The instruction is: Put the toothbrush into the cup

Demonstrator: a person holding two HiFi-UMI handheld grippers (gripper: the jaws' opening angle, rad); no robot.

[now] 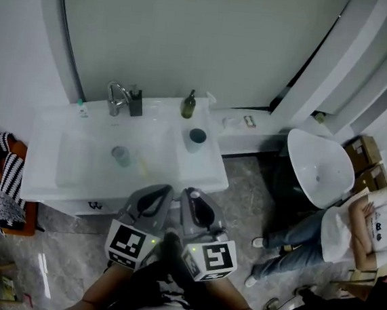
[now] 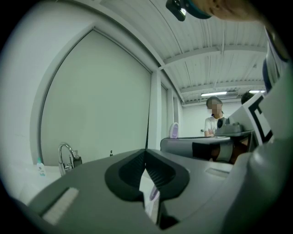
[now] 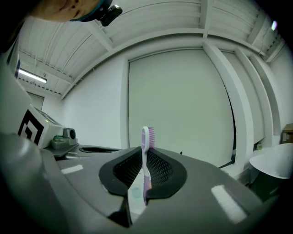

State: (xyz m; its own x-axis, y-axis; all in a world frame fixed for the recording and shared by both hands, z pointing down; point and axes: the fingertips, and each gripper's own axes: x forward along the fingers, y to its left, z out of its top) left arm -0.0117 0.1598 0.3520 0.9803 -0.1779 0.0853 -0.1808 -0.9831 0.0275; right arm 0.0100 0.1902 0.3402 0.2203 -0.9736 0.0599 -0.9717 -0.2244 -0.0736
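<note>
The toothbrush [image 3: 147,137] is clamped upright in the narrowly set jaws of the right gripper [image 3: 144,149]. The jaws of the left gripper [image 2: 145,152] are pressed together. Ahead of both, a teal cup [image 1: 196,138] is seen on the white washbasin [image 1: 202,175], and grey marbled floor [image 1: 244,190] lies beside it.

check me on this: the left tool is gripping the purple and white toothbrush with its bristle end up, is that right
Not quite. It is the right tool that grips the toothbrush, not the left tool. The right gripper view shows the handle pinched between its jaws. The rest holds: the toothbrush is purple and white, with its bristle end up.
</note>
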